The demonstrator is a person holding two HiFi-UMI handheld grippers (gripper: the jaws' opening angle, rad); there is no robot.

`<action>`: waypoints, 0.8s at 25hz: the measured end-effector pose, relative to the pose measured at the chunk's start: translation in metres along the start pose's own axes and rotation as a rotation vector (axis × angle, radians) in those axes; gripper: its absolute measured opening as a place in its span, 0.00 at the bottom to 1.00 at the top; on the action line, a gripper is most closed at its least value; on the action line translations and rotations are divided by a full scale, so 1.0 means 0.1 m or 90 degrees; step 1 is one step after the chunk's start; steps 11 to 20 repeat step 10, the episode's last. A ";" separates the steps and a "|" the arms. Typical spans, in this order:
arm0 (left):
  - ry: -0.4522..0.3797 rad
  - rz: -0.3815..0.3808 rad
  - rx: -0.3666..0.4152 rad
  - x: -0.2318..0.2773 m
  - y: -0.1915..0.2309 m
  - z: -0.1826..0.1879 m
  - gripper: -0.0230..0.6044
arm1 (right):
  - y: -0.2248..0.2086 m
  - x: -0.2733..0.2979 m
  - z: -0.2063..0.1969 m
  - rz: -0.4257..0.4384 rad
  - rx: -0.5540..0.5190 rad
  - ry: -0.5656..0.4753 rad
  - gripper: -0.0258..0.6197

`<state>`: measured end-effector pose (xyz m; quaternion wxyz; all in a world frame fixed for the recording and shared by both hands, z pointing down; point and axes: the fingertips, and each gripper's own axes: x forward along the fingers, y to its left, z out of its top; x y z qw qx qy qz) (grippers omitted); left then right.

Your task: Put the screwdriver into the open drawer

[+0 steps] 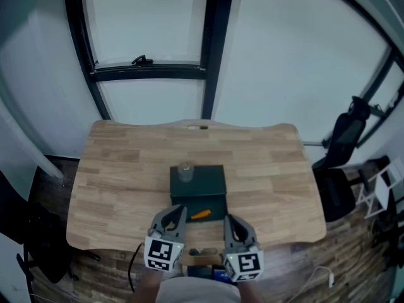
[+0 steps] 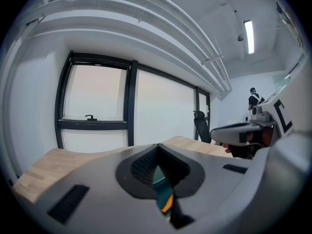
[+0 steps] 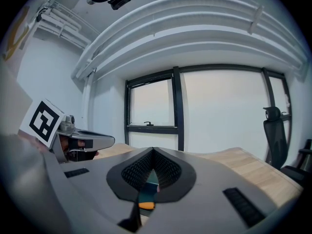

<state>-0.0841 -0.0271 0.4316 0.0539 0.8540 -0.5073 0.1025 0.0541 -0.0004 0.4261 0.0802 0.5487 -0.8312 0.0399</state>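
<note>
Screwdriver point(image 1: 201, 214), orange-handled, lies in boxy dark drawer point(image 1: 218, 208).

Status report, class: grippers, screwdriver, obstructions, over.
Left gripper shut, empty. Right gripper shut, empty. Screwdriver lying in open drawer. Nothing seen in the way.

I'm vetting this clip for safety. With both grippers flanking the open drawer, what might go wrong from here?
1. The orange screwdriver lies slanted in the open drawer; if the drawer is pushed in, it might catch.
2. The left gripper and right gripper, both shut, sit close beside the drawer; a nudge could shift the small cabinet and topple the cylinder on top.
</note>
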 end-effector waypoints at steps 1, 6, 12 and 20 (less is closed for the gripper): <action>0.000 -0.002 -0.001 0.00 -0.01 0.00 0.03 | -0.01 -0.01 -0.01 -0.001 0.000 0.002 0.04; 0.003 -0.008 0.011 0.02 -0.05 -0.03 0.03 | -0.07 -0.05 -0.07 -0.008 0.008 0.014 0.04; 0.004 -0.011 0.012 0.04 -0.09 -0.01 0.03 | -0.10 -0.07 -0.04 -0.008 0.009 0.009 0.04; 0.004 -0.011 0.012 0.04 -0.09 -0.01 0.03 | -0.10 -0.07 -0.04 -0.008 0.009 0.009 0.04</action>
